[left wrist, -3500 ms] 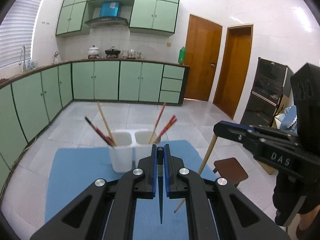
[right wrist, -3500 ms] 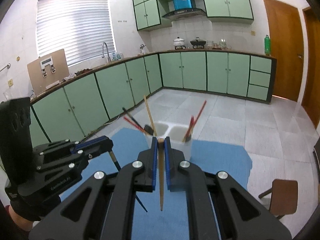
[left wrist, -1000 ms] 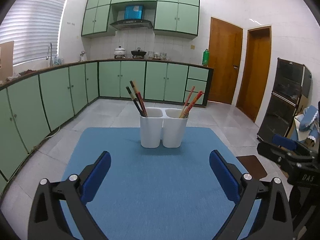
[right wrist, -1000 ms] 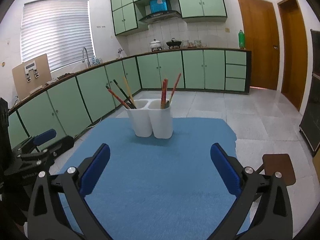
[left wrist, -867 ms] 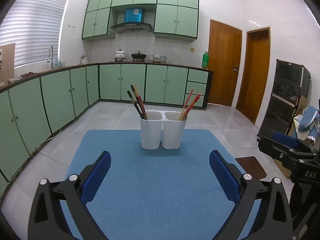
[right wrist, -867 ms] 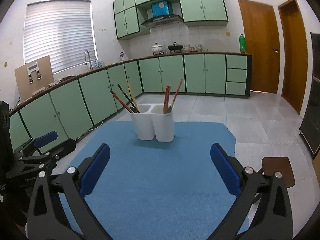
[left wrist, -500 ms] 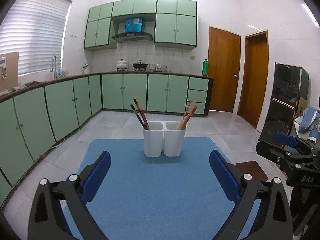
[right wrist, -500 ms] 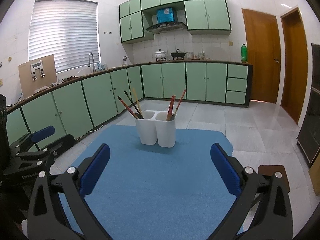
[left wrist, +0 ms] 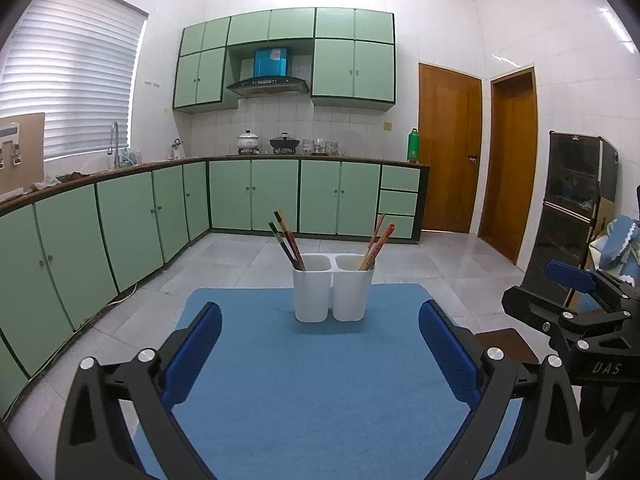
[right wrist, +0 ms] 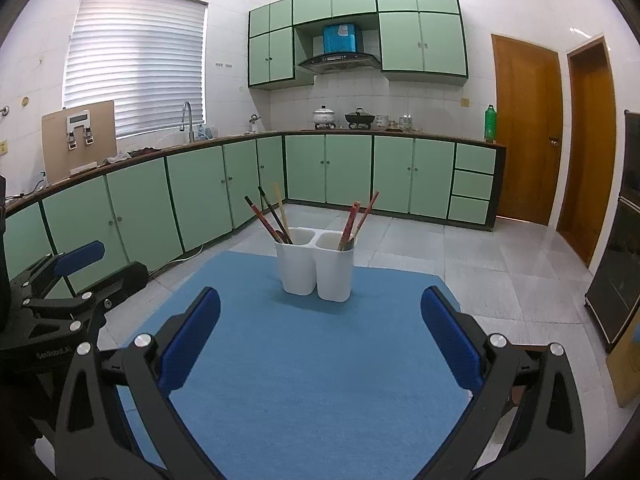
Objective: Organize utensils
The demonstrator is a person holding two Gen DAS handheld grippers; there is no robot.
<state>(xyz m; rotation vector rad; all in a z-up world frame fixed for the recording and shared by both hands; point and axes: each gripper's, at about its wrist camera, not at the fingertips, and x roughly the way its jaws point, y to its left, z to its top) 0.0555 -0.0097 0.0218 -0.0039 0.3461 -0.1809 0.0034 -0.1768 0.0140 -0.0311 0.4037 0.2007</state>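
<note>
The left gripper (left wrist: 320, 344) and right gripper (right wrist: 320, 336) both gape wide and empty over the blue mat (left wrist: 312, 392), well short of the white holder (left wrist: 333, 287) at the mat's far end. Chopsticks (left wrist: 288, 240) lean in both its compartments; their lower ends are hidden inside.
</note>
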